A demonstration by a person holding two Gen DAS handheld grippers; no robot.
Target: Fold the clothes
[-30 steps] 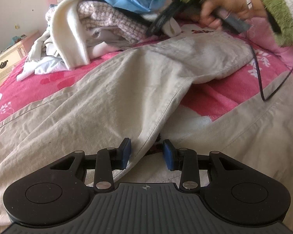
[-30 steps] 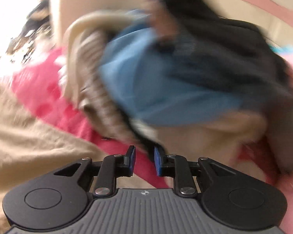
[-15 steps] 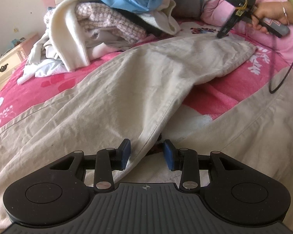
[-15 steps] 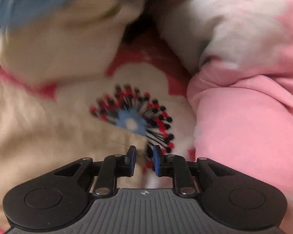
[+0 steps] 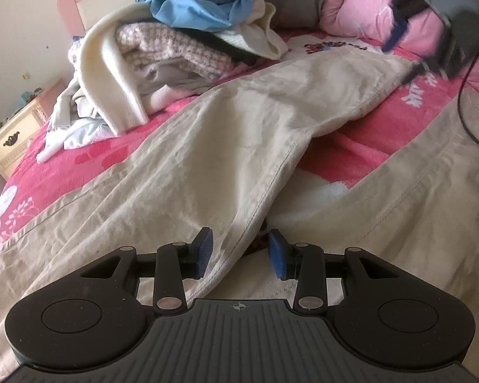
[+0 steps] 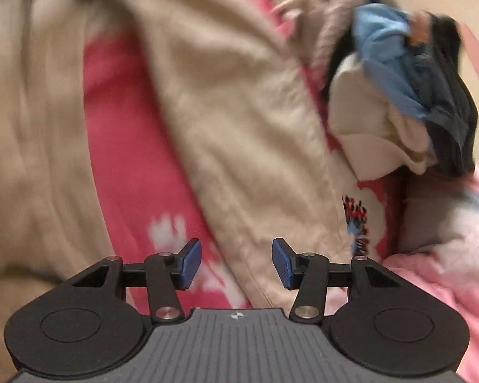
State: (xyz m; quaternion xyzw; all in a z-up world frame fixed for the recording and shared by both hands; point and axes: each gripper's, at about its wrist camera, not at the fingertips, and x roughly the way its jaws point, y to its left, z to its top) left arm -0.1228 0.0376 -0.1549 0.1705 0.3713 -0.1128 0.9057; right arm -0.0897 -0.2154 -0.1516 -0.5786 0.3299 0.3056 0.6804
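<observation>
The left tongs stood part-open astride the inner seam of the beige trousers, near the crotch. One pad lay close against the cloth, the other stood clear, so nothing was truly pinched. The right tongs had just been opening and hung released over the hem of one trouser leg — the cloth lay between the pads but untouched by either.

The trousers lay spread across the pink floral bed, one leg running up toward a heap of unfolded clothes and a pink quilt.

The risk was probably a shallow bite. If the right tongs closed on only the top layer of the hem, the leg could peel apart and fold crooked. With the left not clamped, the crotch could also drag along — and the cable lying on the other leg might snag.
</observation>
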